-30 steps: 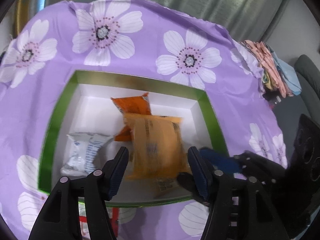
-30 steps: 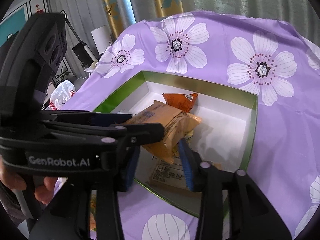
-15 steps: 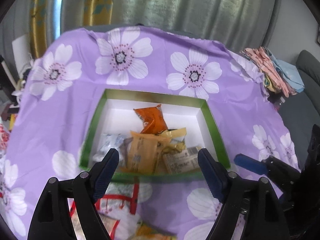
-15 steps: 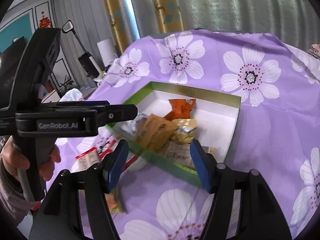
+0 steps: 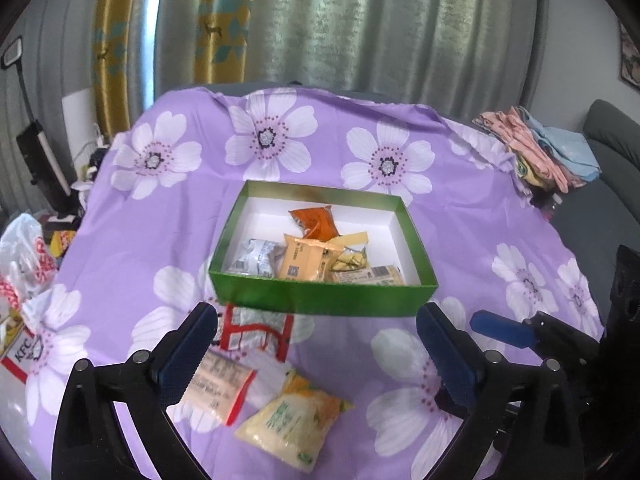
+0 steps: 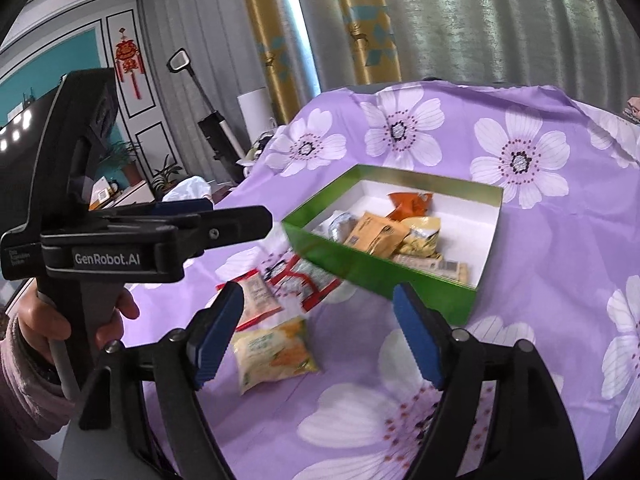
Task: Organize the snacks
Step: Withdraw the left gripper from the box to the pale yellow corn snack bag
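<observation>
A green box [image 5: 320, 302] [image 6: 384, 274] with a white inside sits on the purple flowered cloth. It holds several snack packets, among them an orange packet [image 5: 302, 260] [image 6: 376, 236] and a red-orange one [image 5: 316, 222]. Three packets lie on the cloth in front of the box: a yellow one [image 5: 292, 420] [image 6: 272, 354], a pale red-edged one [image 5: 218, 386] [image 6: 258, 298] and a red-and-white one [image 5: 256, 330] [image 6: 304, 276]. My left gripper [image 5: 316, 350] is open and empty above them. My right gripper [image 6: 318, 334] is open and empty, to the right of the left one.
The cloth covers a table that drops off at left and right. A white bag [image 5: 24, 260] and a KFC box [image 5: 18, 354] lie at the left edge. Folded clothes [image 5: 536, 152] sit at the far right. Curtains hang behind.
The left gripper let go of the orange packet into the box. Both grippers pulled back and up, away from the box, so the packets on the cloth came into view.
</observation>
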`<action>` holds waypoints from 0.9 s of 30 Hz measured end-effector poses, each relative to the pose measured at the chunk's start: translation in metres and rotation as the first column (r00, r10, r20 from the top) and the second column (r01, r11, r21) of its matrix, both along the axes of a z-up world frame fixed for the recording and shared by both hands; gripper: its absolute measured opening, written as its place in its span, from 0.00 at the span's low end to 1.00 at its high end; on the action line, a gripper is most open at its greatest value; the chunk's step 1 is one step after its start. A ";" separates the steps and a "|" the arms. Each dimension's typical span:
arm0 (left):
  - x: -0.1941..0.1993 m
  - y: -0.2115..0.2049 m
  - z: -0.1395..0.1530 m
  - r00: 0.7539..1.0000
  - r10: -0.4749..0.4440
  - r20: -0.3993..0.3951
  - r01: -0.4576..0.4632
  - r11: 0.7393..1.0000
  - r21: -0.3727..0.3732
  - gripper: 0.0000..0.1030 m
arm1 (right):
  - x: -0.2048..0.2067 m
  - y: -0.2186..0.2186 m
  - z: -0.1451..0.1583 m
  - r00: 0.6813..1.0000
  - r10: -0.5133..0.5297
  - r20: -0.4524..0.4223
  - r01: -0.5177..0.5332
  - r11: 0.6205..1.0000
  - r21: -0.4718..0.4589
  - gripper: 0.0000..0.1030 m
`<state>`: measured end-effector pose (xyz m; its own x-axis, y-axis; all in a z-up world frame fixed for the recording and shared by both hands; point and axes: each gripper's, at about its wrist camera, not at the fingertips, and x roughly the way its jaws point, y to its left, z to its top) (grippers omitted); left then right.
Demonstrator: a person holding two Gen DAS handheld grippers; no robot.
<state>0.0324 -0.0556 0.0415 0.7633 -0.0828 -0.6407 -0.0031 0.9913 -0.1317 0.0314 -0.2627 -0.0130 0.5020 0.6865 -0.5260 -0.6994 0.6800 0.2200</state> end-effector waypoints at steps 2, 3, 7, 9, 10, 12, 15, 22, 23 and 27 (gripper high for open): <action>-0.011 -0.001 0.000 1.000 0.003 0.006 -0.003 1.000 0.011 0.97 | -0.007 0.001 -0.001 1.000 0.006 -0.003 -0.006 1.000 -0.006 0.75; -0.017 -0.001 0.000 1.000 0.005 0.009 -0.006 1.000 0.019 0.97 | -0.011 0.002 -0.002 1.000 0.006 -0.007 -0.006 1.000 -0.010 0.75; -0.033 0.000 -0.002 1.000 0.012 0.012 -0.013 1.000 0.024 0.97 | -0.020 0.003 -0.004 1.000 0.013 -0.013 -0.013 1.000 -0.014 0.75; -0.038 0.003 -0.007 1.000 0.008 -0.003 -0.008 1.000 -0.001 0.97 | -0.023 0.003 -0.006 1.000 0.014 -0.017 -0.015 1.000 -0.018 0.75; -0.040 0.005 -0.010 1.000 0.011 -0.015 -0.011 1.000 -0.012 0.97 | -0.025 0.005 -0.007 1.000 0.014 -0.020 -0.014 1.000 -0.025 0.75; -0.042 0.012 -0.021 0.999 0.024 -0.046 -0.026 0.999 -0.033 0.97 | -0.027 0.006 -0.011 1.000 0.013 -0.023 -0.014 0.999 -0.042 0.75; -0.045 0.023 -0.037 0.994 0.049 -0.102 -0.057 0.996 -0.075 0.97 | -0.029 0.008 -0.019 0.999 0.017 -0.039 -0.020 0.998 -0.061 0.75; -0.052 0.048 -0.071 0.976 0.102 -0.195 -0.132 0.980 -0.148 0.97 | -0.026 0.013 -0.045 0.996 0.010 -0.084 -0.020 0.993 -0.117 0.75; -0.053 0.051 -0.078 0.972 0.102 -0.210 -0.138 0.977 -0.163 0.97 | -0.025 0.014 -0.048 0.996 0.009 -0.088 -0.020 0.992 -0.127 0.75; -0.053 0.061 -0.098 0.964 0.086 -0.253 -0.147 0.961 -0.236 0.97 | -0.022 0.018 -0.063 0.992 0.020 -0.122 -0.038 0.988 -0.151 0.75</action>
<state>-0.0206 0.0050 -0.0566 0.6053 -0.1837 -0.7745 -0.1781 0.9171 -0.3567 0.0090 -0.2448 -0.0763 0.4105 0.6067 -0.6808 -0.6941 0.6920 0.1982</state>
